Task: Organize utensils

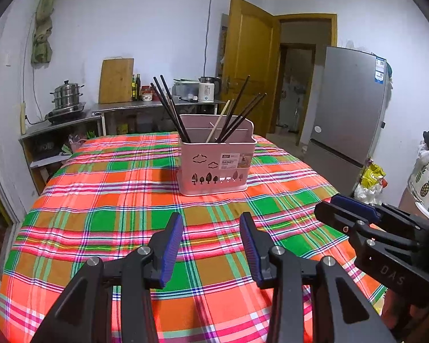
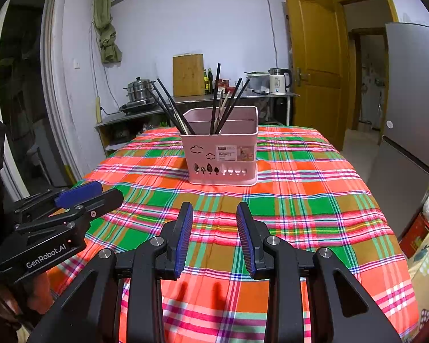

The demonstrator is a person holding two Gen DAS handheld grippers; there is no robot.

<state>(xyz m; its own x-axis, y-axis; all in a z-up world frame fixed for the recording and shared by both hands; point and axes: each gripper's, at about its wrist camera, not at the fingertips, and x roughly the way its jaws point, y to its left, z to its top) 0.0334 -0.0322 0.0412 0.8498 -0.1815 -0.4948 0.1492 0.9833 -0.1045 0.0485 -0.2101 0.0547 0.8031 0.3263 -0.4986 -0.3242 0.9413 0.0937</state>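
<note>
A pink utensil basket (image 1: pixel 214 165) stands on the plaid tablecloth (image 1: pixel 114 200), also in the right wrist view (image 2: pixel 221 157). Several dark chopsticks (image 1: pixel 168 105) and a light wooden one (image 1: pixel 218 121) stand in its compartments, leaning left and right; they also show in the right wrist view (image 2: pixel 217 100). My left gripper (image 1: pixel 211 245) is open and empty above the cloth, well short of the basket. My right gripper (image 2: pixel 214 234) is open and empty too. Each gripper shows at the edge of the other's view: the right one (image 1: pixel 346 208), the left one (image 2: pixel 91 194).
The table (image 2: pixel 314 200) fills the middle of both views. Behind it a steel counter (image 1: pixel 157 105) holds a steamer pot (image 1: pixel 67 97), a cutting board (image 1: pixel 115 81), bottles and a kettle (image 1: pixel 207 88). A fridge (image 1: pixel 349 114) and an open door (image 1: pixel 248 65) stand at right.
</note>
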